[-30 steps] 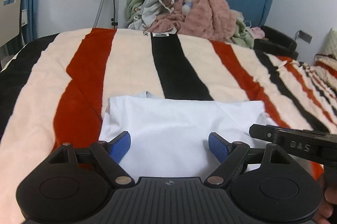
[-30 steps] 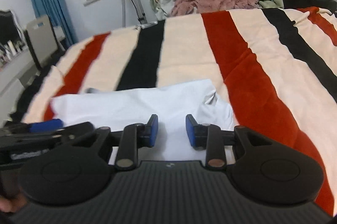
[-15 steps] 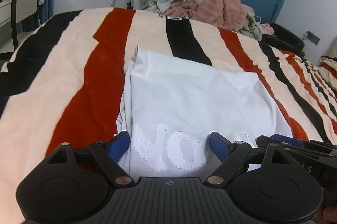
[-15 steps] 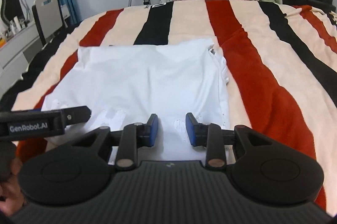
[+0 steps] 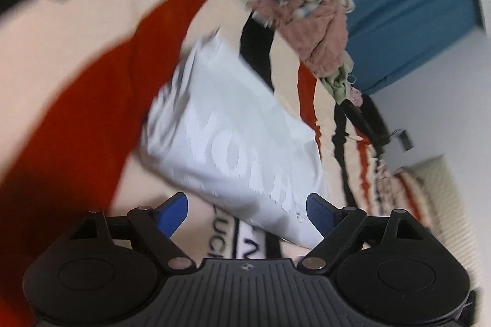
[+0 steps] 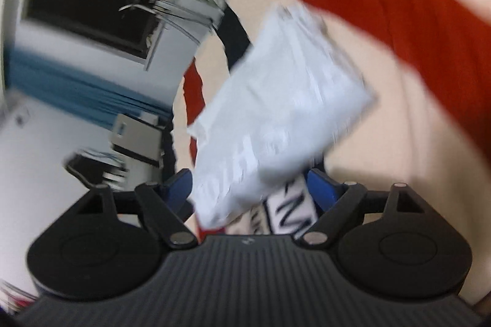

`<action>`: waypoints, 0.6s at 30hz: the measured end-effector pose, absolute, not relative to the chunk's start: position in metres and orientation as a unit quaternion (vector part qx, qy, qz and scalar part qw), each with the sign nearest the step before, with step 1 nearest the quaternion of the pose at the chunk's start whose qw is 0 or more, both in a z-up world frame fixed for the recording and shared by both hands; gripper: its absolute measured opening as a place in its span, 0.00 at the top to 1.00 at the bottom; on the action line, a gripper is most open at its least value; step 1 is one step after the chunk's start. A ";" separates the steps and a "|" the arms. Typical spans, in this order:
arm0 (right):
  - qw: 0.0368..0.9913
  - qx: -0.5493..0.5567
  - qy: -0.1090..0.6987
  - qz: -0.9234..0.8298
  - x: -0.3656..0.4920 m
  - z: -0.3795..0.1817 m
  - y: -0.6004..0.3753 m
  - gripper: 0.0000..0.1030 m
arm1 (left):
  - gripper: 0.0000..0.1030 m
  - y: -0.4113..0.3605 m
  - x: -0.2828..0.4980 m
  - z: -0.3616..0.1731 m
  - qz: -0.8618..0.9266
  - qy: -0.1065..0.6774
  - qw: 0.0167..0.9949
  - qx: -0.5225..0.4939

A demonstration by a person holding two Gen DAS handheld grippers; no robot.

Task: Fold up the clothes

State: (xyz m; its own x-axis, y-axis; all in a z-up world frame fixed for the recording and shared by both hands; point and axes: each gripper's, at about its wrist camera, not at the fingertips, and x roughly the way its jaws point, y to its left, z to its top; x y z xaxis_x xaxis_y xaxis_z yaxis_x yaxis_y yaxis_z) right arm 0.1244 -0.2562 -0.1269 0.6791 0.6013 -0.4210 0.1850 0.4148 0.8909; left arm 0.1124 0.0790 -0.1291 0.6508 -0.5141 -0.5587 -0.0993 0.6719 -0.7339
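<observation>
Lying folded on the striped blanket (image 5: 92, 99), the white shirt (image 5: 233, 142) sits just beyond both grippers' released jaws.

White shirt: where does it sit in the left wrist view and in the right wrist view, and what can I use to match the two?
Left wrist: white shirt at centre, slanting down to the right.
Right wrist: centre, slanting down to the left.
Shared landmark: the pile of clothes at the far end of the striped blanket.

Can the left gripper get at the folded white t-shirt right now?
Probably yes. The left gripper has its jaws wide open, and the folded white t-shirt lies just ahead on the striped fleece blanket, nothing between them. Blur limits certainty.
</observation>
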 end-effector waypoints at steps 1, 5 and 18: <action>0.740 0.540 0.377 0.138 0.128 -0.134 -0.256 0.18 | 0.18 0.081 0.116 -0.136 -0.117 0.397 0.817 -0.400; 0.725 0.570 0.365 0.127 0.142 -0.151 -0.257 0.18 | 0.39 0.093 0.129 -0.155 -0.055 0.374 0.808 -0.452; 0.732 0.606 0.307 0.052 0.148 -0.170 -0.275 0.39 | 0.77 0.108 0.122 -0.163 -0.045 0.320 0.798 -0.508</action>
